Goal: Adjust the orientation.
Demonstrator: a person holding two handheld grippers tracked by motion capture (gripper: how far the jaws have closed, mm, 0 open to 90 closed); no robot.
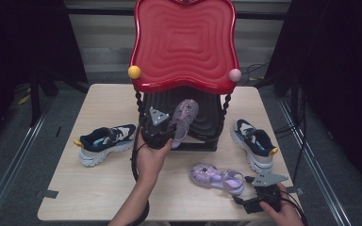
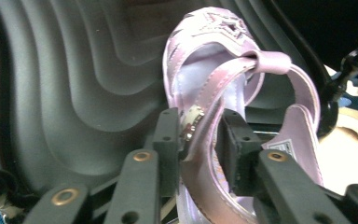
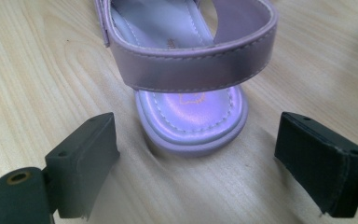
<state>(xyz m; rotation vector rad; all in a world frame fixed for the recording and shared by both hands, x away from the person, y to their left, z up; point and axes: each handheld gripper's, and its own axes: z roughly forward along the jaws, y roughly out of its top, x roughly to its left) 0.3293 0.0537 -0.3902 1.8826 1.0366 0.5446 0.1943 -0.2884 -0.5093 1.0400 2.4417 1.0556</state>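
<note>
The left tool (image 2: pixel 200 135) loosely straddles the upright sandal's (image 2: pixel 214 93) strap on the black rack (image 2: pixel 74 70); it could topple. The right tool (image 3: pixel 196 163) gapes empty behind the desk sandal (image 3: pixel 191 70).

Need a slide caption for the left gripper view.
Left gripper jaws flank the purple sandal's strap against the black ribbed rack.

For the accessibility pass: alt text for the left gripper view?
The left claw has the strap of a lilac sandal between its two black pads, the sandal standing toe-up against the ribbed black shelf of a shoe stand.
</note>
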